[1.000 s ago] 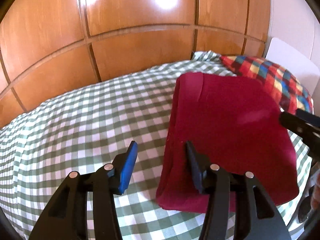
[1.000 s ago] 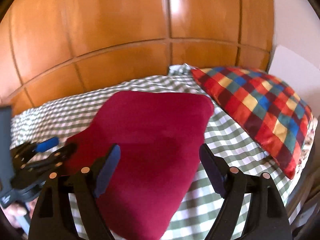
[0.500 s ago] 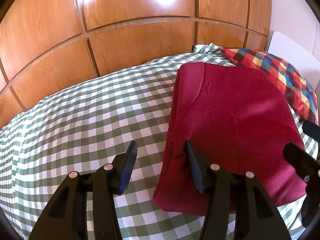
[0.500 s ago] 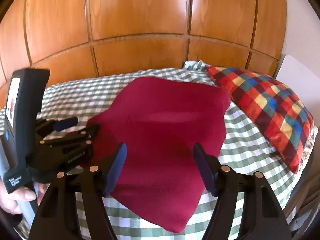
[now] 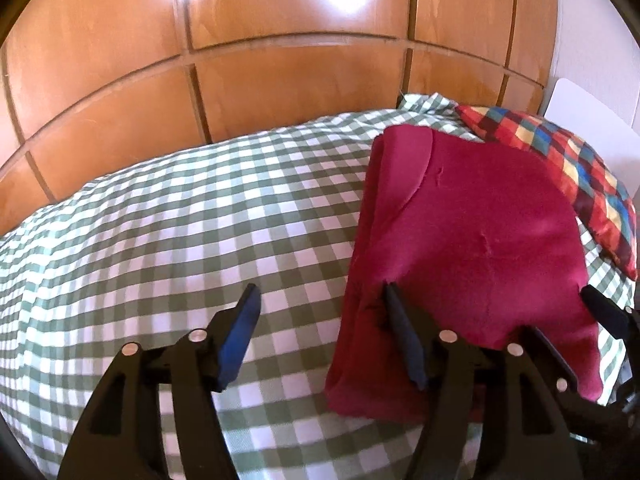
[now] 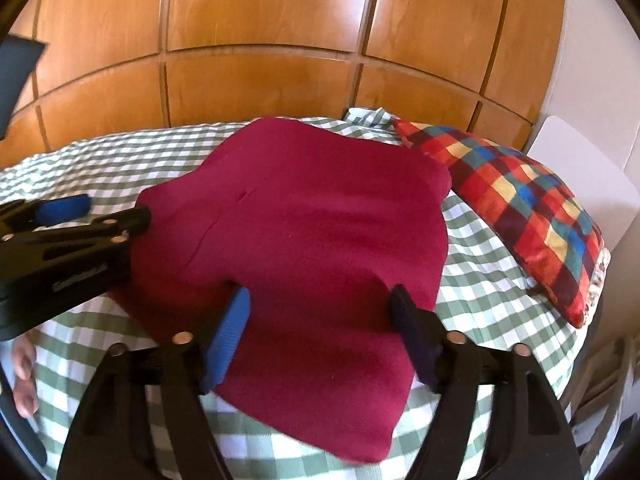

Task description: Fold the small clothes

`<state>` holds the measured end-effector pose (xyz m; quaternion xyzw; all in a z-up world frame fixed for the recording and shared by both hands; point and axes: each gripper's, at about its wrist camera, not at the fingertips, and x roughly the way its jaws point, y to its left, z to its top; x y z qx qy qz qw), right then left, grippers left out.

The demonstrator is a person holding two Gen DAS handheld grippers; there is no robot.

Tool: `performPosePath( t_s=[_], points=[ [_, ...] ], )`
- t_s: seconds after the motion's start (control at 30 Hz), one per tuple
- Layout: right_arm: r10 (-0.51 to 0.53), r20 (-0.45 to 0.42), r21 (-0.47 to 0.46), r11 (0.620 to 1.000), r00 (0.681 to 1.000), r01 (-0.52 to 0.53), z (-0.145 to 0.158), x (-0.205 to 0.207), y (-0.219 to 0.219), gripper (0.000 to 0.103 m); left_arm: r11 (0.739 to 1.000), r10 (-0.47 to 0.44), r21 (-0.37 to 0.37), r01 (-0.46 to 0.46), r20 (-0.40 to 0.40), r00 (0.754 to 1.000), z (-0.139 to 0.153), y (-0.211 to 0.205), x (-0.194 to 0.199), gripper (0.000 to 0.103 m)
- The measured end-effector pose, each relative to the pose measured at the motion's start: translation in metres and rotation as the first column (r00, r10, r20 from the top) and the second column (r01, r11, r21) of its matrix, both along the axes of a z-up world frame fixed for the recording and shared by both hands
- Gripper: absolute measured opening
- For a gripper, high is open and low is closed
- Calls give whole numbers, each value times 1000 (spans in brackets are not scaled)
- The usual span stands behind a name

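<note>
Bed (image 5: 160, 232), green check sheet, fills both views. Red cloth (image 6: 320, 248) lies folded flat on it, toward the pillow (image 6: 520, 208) side, far corner just beside the pillow.

Risks, biggest first:
- Cloth is layered w/ a loose flap along its left edge. A pinch that takes only the top layer would likely peel the fold open.
- Sheet is soft; a low jaw could prob. snag sheet along w/ cloth and drag both.
- Both claws crowd the near edge, so a clash is possible.

Left claw (image 5: 320, 332): jaws wide and opening, one finger on the cloth's left edge, other over bare sheet, nothing pinched. Right claw (image 6: 320, 328): jaws wide and opening, straddling the near edge, pads not pressing.

Hidden: near hem under claw bodies; layer count unclear; a hand (image 6: 22, 376) is cut off at frame edge.
</note>
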<state>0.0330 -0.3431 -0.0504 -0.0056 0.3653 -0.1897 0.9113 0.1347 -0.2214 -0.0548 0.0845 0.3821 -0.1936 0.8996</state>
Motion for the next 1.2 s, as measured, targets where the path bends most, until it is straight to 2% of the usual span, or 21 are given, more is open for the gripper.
performPosePath(
  t_s=[0.03, 0.13, 0.23, 0.43, 0.53, 0.63, 0.9, 1.2],
  points=[
    [-16, 11, 23, 1000, 1000, 16, 5, -4, -1, 85, 1000, 12, -2, -12, 19, 1000, 5, 5, -6, 74],
    [-91, 54, 78, 993, 994, 86, 18, -18, -5, 94, 999, 43, -19, -42, 43, 998, 13, 19, -19, 80],
    [-140, 72, 107, 985, 988, 132, 24, -25, -4, 99, 997, 64, -41, -62, 49, 997, 20, 34, -33, 83],
    [-216, 90, 117, 972, 972, 205, 28, -34, 3, 99, 991, 122, -63, -117, 78, 989, 27, 59, -58, 96],
    [-257, 96, 149, 959, 962, 241, 29, -39, 2, 99, 989, 135, -67, -130, 86, 987, 29, 68, -67, 98],
    [-292, 106, 128, 952, 951, 278, 30, -43, 2, 99, 987, 148, -73, -142, 96, 984, 31, 72, -74, 100],
    [-294, 115, 112, 953, 949, 281, 34, -48, 9, 99, 993, 108, -58, -101, 145, 983, 37, 64, -89, 100],
    [-283, 127, 126, 955, 951, 268, 33, -54, 10, 99, 993, 106, -59, -98, 150, 983, 43, 58, -92, 100]
  ],
)
